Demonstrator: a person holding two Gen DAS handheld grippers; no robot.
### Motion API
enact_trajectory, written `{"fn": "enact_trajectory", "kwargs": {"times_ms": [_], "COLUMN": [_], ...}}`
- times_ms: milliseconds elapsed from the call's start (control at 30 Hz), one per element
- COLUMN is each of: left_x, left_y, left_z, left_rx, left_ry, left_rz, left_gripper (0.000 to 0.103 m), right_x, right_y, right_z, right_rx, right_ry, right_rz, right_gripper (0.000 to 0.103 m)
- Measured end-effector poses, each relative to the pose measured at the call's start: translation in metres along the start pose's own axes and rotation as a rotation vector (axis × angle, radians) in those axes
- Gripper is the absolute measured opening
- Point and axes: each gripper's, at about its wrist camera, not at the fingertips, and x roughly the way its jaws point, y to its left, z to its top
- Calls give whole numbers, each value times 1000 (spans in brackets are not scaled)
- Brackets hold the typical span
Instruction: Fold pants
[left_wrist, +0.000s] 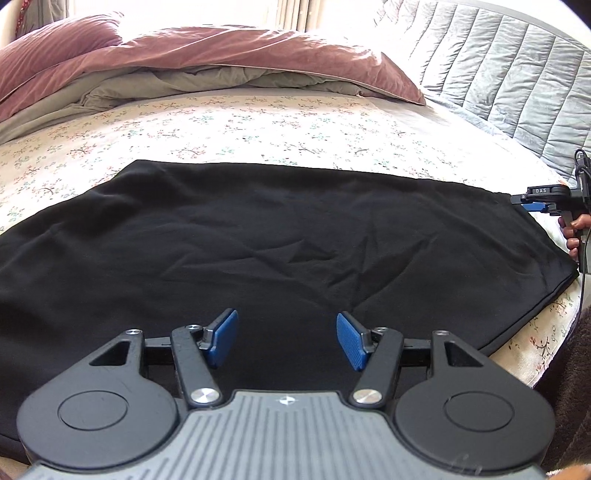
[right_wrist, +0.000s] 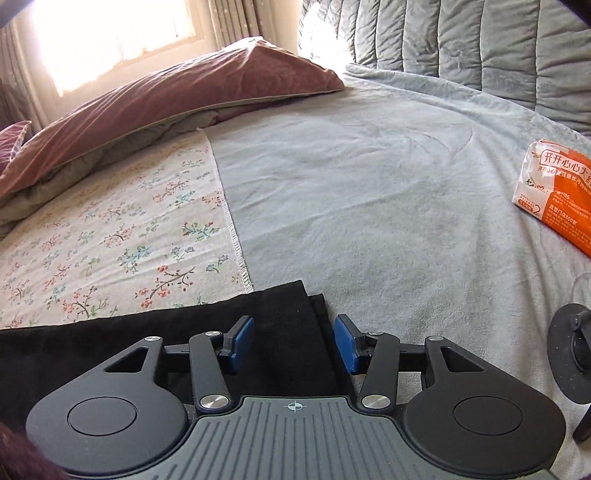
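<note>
Black pants (left_wrist: 258, 240) are flat across the bed (left_wrist: 221, 122), looks already doubled leg on leg. Both my tools are spread, holding nothing: left tool (left_wrist: 287, 339) over the middle, right tool (right_wrist: 293, 345) at the end. Next I'd pinch that end and fold it over.

Black pants (left_wrist: 280, 240) lie spread flat across the floral sheet, lightly wrinkled, layered edges showing at the right end (right_wrist: 295, 317), where they reach the grey blanket.
</note>
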Motion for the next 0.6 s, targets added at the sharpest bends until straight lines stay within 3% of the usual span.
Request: {"fn": "enact_trajectory", "kwargs": {"times_ms": [333, 500, 600], "left_x": [15, 17, 17], "left_y": [-13, -18, -20], "left_z": [1, 1, 1], "left_rx": [-6, 4, 4], "left_ry": [32, 38, 40], "left_rz": [-23, -26, -24], "left_gripper": [73, 73, 73], "right_x": [-1, -7, -5], "right_y": [-6, -6, -2], "right_z": [-5, -4, -2], "right_rx": [-35, -41, -59], "right_ry": [-32, -82, -69], "right_rz": [34, 25, 49], "right_gripper": [34, 33, 32]}}
